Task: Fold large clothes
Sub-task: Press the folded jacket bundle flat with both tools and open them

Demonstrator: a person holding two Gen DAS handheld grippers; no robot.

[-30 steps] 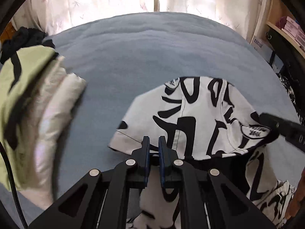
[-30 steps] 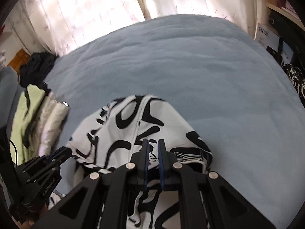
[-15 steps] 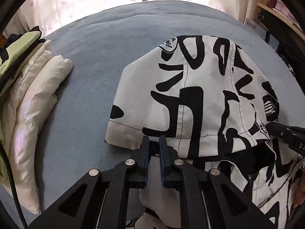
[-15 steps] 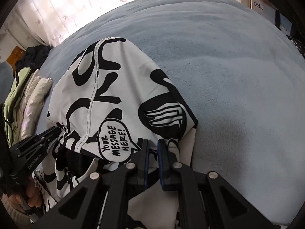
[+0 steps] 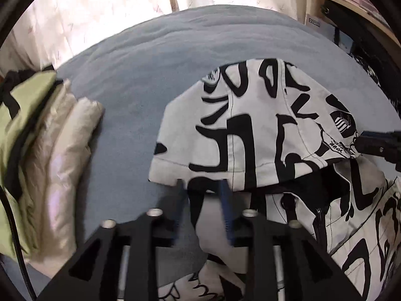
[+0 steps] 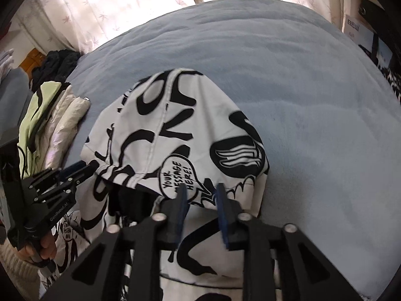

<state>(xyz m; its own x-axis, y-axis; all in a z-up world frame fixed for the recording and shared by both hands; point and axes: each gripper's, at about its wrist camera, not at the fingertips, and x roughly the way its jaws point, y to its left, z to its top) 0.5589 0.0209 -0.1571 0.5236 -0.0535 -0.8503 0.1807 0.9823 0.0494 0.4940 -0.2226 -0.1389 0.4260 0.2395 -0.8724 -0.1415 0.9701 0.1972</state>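
A white jacket with black graffiti print [image 5: 250, 130] lies on the blue bed cover [image 5: 155, 57], its hood spread flat and pointing away from me. It also shows in the right wrist view [image 6: 170, 135]. My left gripper [image 5: 201, 193] is open at the hood's near left edge, holding nothing. My right gripper [image 6: 199, 195] is open at the hood's near right edge, above the jacket body. The left gripper also shows in the right wrist view [image 6: 82, 168], its fingers at the hood's left corner.
A pile of folded clothes, pale green and cream [image 5: 42, 155], lies on the bed to the left, with dark clothing [image 6: 55, 67] behind it. Curtains [image 6: 112, 7] hang behind the bed. A shelf and boxes [image 5: 351, 7] stand at the right.
Both grippers were shut on the hood's edge and laid it flat on the bed. Now both have opened and let go of it, drawing back a little.
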